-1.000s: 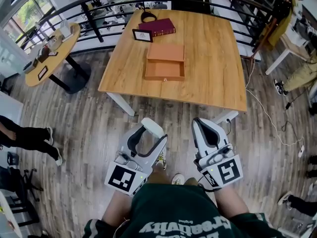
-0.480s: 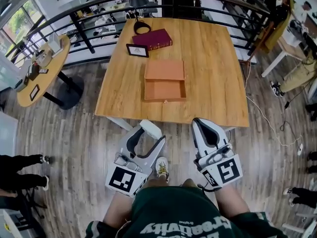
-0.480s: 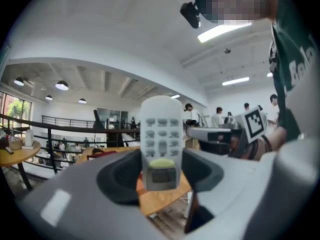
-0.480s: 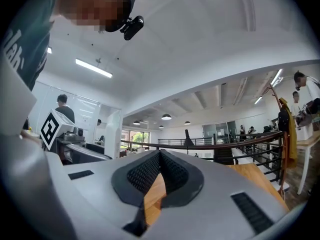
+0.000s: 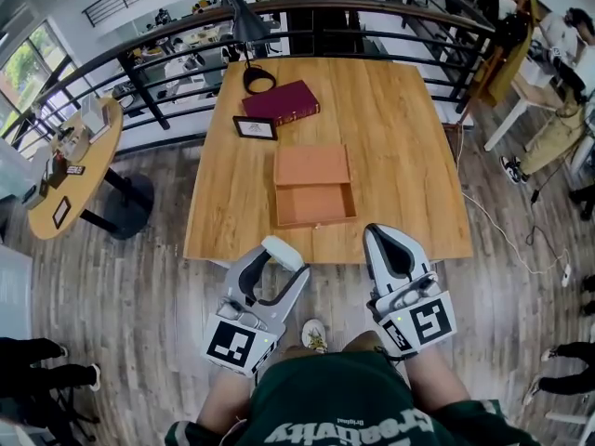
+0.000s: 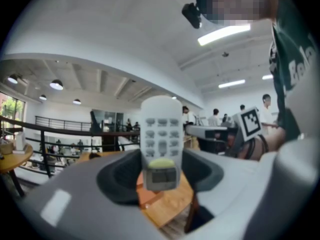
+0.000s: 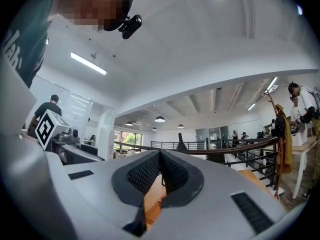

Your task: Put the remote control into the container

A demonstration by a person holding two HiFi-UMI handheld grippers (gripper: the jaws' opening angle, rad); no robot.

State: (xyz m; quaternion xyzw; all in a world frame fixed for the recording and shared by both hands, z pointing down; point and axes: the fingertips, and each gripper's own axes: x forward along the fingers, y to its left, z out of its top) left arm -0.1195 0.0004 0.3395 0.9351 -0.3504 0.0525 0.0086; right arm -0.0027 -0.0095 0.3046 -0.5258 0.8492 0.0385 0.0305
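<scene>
My left gripper (image 5: 275, 264) is shut on a white remote control (image 5: 283, 249), held in front of my body just short of the table's near edge. In the left gripper view the remote (image 6: 160, 133) stands upright between the jaws, buttons facing the camera, with my left gripper (image 6: 160, 173) clamped on its lower end. An open orange-brown box, the container (image 5: 314, 204), lies on the wooden table (image 5: 409, 137) straight ahead, its lid (image 5: 311, 165) flat behind it. My right gripper (image 5: 390, 242) is shut with nothing in it, its pads (image 7: 150, 171) pressed together.
A maroon book (image 5: 281, 102), a small picture frame (image 5: 255, 127) and a black lamp (image 5: 251, 45) stand at the table's far left. A black railing (image 5: 139, 91) runs behind it. A round side table (image 5: 70, 165) is at left. People stand at the far right.
The table and the box have come closer and lower in the head view as the person walked forward. Both grippers keep the same pose, the left still shut on the remote.
</scene>
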